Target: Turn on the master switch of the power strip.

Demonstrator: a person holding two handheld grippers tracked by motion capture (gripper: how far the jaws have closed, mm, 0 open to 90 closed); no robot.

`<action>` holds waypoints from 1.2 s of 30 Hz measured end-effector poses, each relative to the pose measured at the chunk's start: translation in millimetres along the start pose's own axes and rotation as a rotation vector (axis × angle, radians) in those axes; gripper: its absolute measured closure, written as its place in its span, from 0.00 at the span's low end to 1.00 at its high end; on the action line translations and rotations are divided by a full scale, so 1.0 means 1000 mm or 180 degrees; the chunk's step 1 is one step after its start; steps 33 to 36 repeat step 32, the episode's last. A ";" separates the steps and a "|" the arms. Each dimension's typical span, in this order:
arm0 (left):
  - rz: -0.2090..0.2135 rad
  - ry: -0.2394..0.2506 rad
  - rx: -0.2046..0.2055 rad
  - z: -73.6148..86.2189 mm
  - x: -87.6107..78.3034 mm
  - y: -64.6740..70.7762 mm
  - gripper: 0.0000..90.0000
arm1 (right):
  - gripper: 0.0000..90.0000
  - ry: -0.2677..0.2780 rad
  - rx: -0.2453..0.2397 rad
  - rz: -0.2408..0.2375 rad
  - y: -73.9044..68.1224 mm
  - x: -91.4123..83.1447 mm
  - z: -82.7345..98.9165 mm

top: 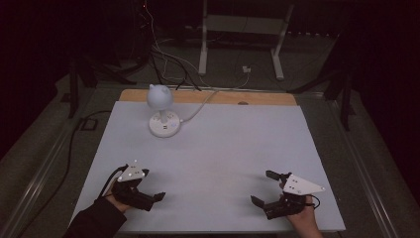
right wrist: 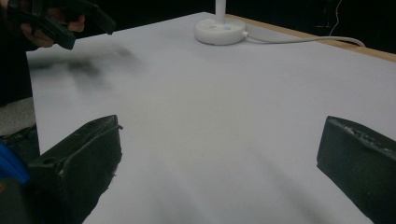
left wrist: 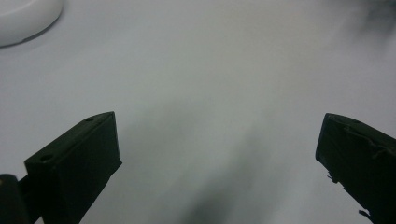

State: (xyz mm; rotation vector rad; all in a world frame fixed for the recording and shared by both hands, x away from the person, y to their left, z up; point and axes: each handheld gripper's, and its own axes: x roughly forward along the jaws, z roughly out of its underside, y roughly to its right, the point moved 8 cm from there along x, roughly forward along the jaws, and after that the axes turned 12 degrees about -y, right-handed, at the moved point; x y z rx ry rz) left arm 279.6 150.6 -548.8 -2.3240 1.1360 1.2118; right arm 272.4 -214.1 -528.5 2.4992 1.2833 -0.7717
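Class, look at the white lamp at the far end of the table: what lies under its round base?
The lamp stands on the white table cover, its cord trailing off the far edge. Whatever lies directly beneath the base is hidden.

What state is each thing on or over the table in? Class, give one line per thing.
Lamp: upright on its round base at the far left of the table, not visibly lit.
Cable: attached to the lamp base, trailing off the far edge.
Left gripper: open, holding nothing.
Right gripper: open, holding nothing.
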 end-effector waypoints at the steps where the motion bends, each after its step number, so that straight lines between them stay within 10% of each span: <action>1: -0.0029 -0.0015 -0.0008 0.003 -0.001 -0.001 0.00 | 0.00 0.0000 0.0000 0.0000 0.000 0.000 0.000; 18: -0.0143 0.0018 -0.0197 0.043 -0.007 -0.002 0.00 | 0.00 -0.0026 -0.0011 -0.0005 0.000 0.001 0.001; 28: -0.0409 0.0097 -0.0320 0.042 -0.006 -0.015 0.00 | 0.00 -0.0035 -0.0014 -0.0024 0.000 0.002 0.001; 36: -0.0349 0.0112 -0.0336 0.042 -0.005 -0.014 0.00 | 0.00 -0.0038 -0.0013 -0.0019 0.000 0.002 0.002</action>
